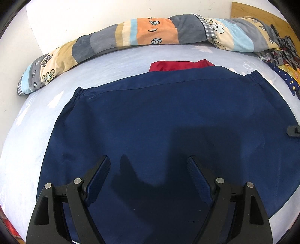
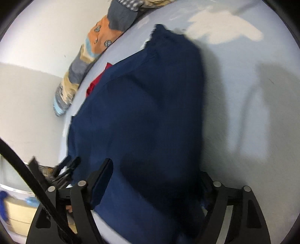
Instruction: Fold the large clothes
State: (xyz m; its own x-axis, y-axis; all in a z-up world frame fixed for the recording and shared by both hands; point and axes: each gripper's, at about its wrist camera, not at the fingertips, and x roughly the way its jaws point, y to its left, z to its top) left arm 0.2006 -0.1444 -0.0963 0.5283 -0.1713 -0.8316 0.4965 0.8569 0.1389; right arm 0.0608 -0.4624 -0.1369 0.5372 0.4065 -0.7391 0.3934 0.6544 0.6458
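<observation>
A large navy garment (image 1: 159,120) lies flat on the light blue bed sheet (image 1: 116,62), its gathered elastic corners at the far left and far right. A red piece (image 1: 180,65) shows past its far edge. My left gripper (image 1: 148,159) hovers open over the near part of the garment, with nothing between its fingers. In the right wrist view the navy garment (image 2: 150,112) is blurred. My right gripper (image 2: 155,169) stands open at the garment's near end; a fold of the cloth lies between the wide jaws and hides the right finger's tip.
A rolled striped quilt (image 1: 150,32) runs along the white wall at the far side of the bed. A pile of patterned clothes (image 1: 281,52) and a wooden board (image 1: 262,15) sit at the far right. The sheet (image 2: 243,112) lies bare right of the garment.
</observation>
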